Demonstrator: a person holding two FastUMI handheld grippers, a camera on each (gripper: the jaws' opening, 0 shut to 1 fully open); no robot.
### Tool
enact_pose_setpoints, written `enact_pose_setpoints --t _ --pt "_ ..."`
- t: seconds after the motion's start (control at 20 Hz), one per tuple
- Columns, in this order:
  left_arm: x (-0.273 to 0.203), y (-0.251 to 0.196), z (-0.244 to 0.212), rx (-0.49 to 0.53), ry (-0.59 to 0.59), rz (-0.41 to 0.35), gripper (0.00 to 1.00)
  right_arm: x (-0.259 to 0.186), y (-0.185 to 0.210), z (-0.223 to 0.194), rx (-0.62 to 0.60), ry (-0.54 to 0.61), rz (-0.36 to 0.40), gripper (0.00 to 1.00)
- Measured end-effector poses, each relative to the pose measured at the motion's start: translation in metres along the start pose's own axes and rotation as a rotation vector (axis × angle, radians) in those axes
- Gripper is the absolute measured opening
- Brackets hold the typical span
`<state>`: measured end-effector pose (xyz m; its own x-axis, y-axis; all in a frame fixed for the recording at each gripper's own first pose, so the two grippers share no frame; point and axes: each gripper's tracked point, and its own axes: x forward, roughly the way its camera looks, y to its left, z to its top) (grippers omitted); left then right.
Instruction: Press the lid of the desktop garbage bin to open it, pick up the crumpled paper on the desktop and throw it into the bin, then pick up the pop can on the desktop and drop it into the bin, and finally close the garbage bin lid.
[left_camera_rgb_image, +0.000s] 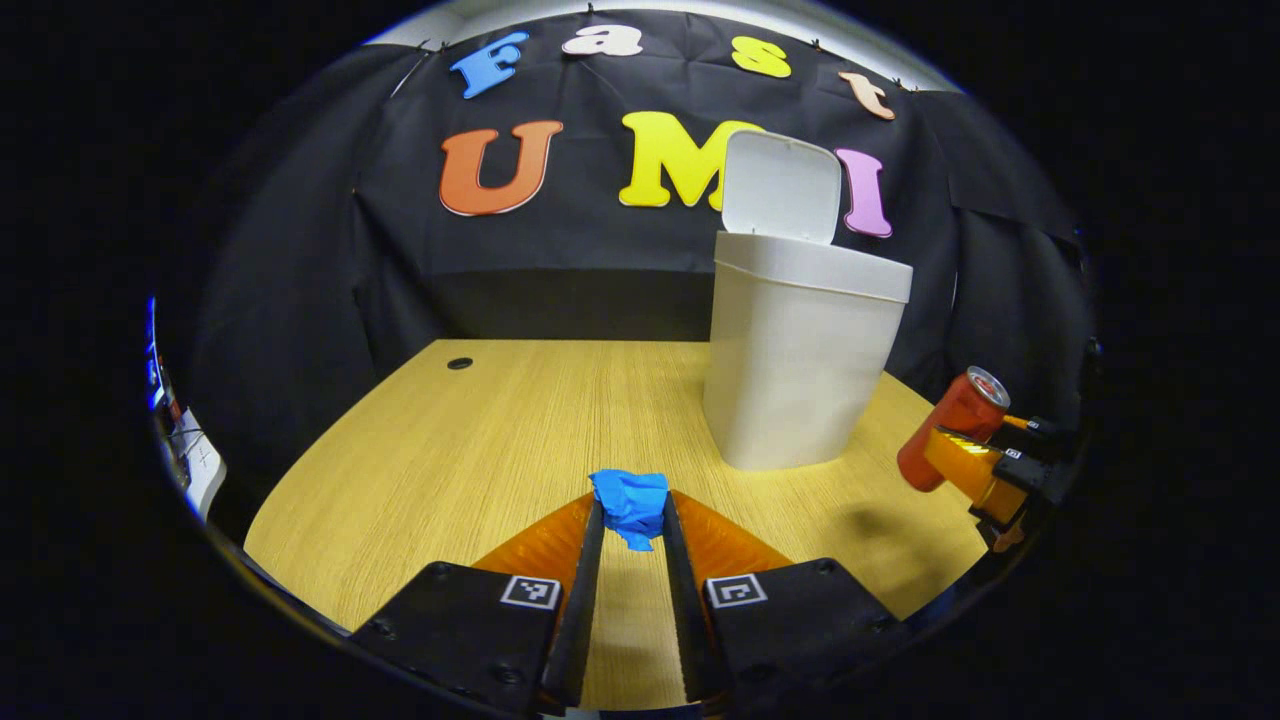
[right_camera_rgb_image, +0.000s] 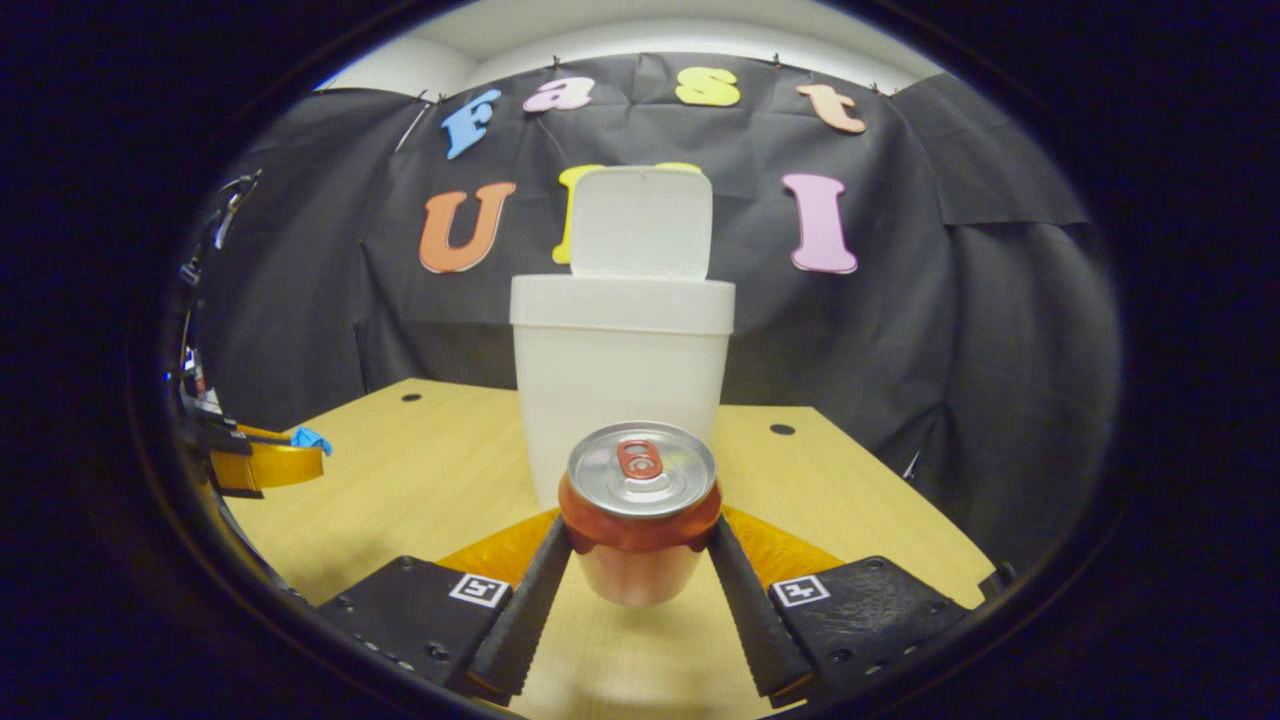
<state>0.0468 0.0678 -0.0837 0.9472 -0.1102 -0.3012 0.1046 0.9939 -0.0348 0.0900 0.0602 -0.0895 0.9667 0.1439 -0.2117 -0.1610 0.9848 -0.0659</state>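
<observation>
Both tools were loaded: the left tool (left_camera_rgb_image: 632, 512) pinched the crumpled blue paper (left_camera_rgb_image: 630, 505), the right tool (right_camera_rgb_image: 640, 545) clamped the red pop can (right_camera_rgb_image: 640, 505), with the open-lidded white plastic bin (right_camera_rgb_image: 620, 380) just ahead.

Left gripper (left_camera_rgb_image: 632, 520) fingers clamped together, right gripper (right_camera_rgb_image: 640, 545) fingers gripping, both raised

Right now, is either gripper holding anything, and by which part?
Left gripper pinches the crumpled blue paper wad by its sides at the fingertips. Right gripper clamps the red aluminium pop can across its upper body, lifted off the desk.
</observation>
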Motion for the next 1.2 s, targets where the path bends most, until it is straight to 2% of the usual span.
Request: enact_pose_setpoints --t 0.2,0.45,0.6,0.85,1.0,1.15,1.2 --pt "-0.019 -0.021 0.020 0.059 -0.086 0.038 0.39 -0.013 -0.040 0.034 -0.066 -0.102 -0.037 0.80" --pt "-0.029 -0.049 0.041 -0.011 -0.175 0.047 0.39 -0.029 -0.051 0.062 -0.016 -0.136 0.042 0.80" --pt "-0.030 -0.052 0.052 -0.068 -0.229 0.066 0.39 -0.038 -0.060 0.073 -0.041 -0.179 0.047 0.80" --pt "-0.028 -0.048 0.072 -0.094 -0.273 0.131 0.39 -0.044 -0.062 0.062 -0.020 -0.178 0.093 0.80" --pt "-0.022 -0.055 0.090 -0.097 -0.294 0.116 0.39 -0.052 -0.056 0.056 -0.016 -0.168 0.142 0.80" --pt "-0.012 -0.051 0.102 -0.139 -0.287 0.123 0.39 -0.051 -0.057 0.045 -0.036 -0.151 0.153 0.80" --pt "-0.010 -0.049 0.107 -0.155 -0.285 0.125 0.43 -0.052 -0.058 0.043 -0.038 -0.146 0.150 0.80"
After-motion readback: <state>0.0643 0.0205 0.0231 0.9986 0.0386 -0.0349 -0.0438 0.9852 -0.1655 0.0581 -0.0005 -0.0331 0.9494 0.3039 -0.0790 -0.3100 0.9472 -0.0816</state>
